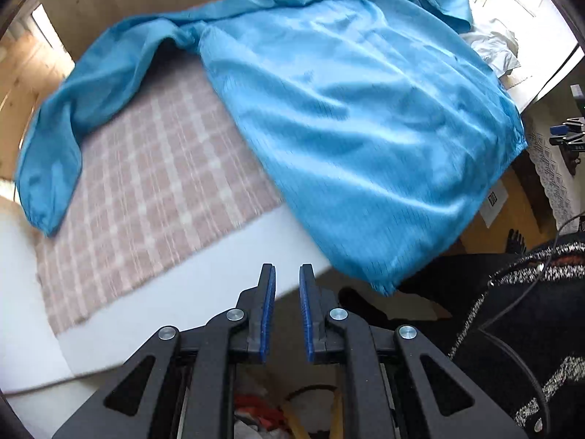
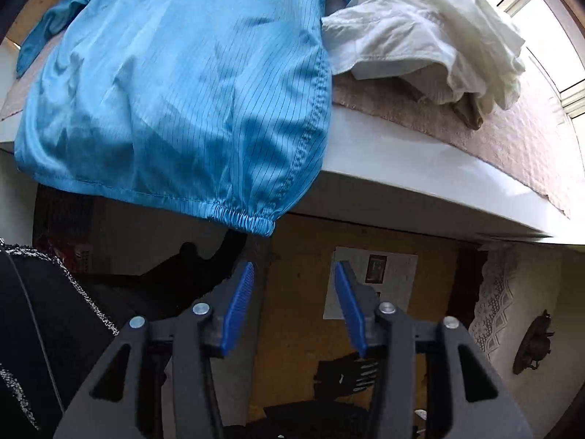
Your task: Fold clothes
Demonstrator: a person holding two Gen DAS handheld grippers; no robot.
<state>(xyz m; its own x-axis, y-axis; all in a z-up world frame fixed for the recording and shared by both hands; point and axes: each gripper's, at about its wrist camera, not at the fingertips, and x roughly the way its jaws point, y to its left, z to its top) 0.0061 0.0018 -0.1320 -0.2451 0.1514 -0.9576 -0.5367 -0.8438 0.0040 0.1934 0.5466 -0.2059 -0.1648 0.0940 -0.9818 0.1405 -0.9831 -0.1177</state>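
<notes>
A pink checked cloth [image 1: 153,168] covers the white table [image 1: 204,285]; a paper sheet [image 2: 387,278] lies on the floor below.

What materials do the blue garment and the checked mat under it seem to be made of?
The blue garment looks like thin, smooth synthetic cloth: it has a slight sheen, fine dark pinstripes and a gathered elastic hem. The checked mat looks like coarse woven textile, matte, with a frayed edge; whether cotton or wool I cannot tell.
</notes>
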